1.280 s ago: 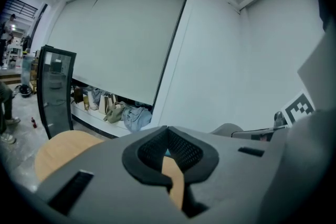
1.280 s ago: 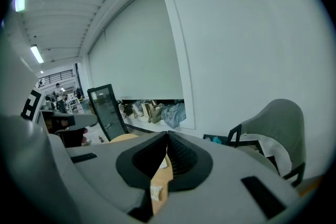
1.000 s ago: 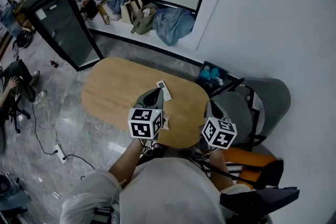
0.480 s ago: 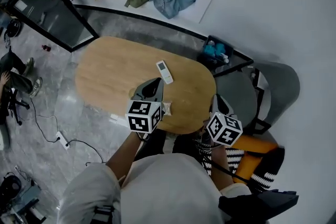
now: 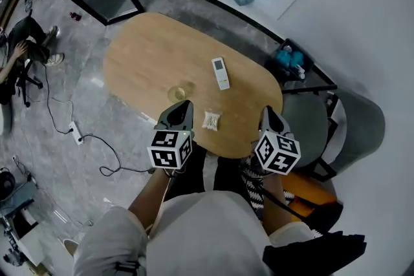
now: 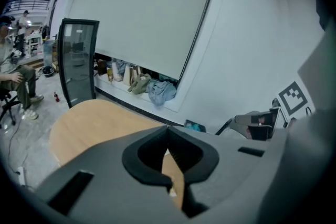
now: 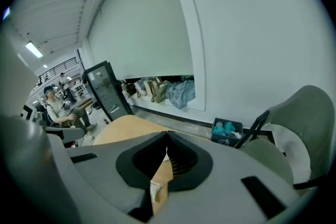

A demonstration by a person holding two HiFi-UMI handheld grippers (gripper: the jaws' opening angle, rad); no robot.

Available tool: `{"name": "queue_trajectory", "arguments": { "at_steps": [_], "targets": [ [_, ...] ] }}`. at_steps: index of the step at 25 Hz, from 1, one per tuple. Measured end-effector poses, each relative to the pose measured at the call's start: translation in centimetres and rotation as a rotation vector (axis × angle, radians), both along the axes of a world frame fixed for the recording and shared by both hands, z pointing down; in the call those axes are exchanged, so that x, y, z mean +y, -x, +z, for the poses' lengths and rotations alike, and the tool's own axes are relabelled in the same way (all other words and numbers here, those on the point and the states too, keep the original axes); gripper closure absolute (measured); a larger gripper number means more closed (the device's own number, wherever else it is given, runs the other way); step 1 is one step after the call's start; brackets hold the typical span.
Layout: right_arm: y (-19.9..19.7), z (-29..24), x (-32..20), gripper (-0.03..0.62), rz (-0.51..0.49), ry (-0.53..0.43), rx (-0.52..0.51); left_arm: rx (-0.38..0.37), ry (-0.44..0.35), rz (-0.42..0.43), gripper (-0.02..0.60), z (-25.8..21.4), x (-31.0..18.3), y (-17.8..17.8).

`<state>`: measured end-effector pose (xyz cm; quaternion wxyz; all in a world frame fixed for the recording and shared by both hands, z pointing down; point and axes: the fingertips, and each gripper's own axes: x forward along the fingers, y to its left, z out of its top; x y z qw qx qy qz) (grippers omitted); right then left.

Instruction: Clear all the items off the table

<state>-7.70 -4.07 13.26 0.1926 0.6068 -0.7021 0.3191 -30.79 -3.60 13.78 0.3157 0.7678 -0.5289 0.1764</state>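
While nothing has left the desk (image 5: pixel 139 58) yet, the remote (image 5: pixel 220 73) lies mid-desk, with the glass (image 5: pixel 177 93) and packet (image 5: pixel 211 119) near its front edge. The left gripper (image 5: pixel 184 105) and right gripper (image 5: pixel 266 112) hover there, fingers (image 6: pixel 121 181) closed and empty.

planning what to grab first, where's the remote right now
In the head view the white remote lies on the wooden table, right of centre toward the far side, beyond the small packet near the front edge.
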Motion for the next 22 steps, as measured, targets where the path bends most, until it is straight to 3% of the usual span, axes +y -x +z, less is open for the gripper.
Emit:
{"name": "queue_trajectory", "arguments": {
  "at_steps": [5, 14, 22],
  "targets": [
    [1.0, 2.4, -0.1, 0.569, -0.062, 0.02, 0.006, 0.006, 0.016, -0.077, 0.572, 2.3, 1.0, 1.5],
    [8.4, 15.3, 0.3, 0.569, -0.204, 0.094, -0.04, -0.023, 0.074, -0.188, 0.572, 14.9, 3.3, 5.5],
    [13.0, 22.5, 0.8, 0.569, -0.209, 0.147, -0.075, 0.0, 0.106, -0.248, 0.572, 22.3, 4.3, 8.8]
  ]
}}
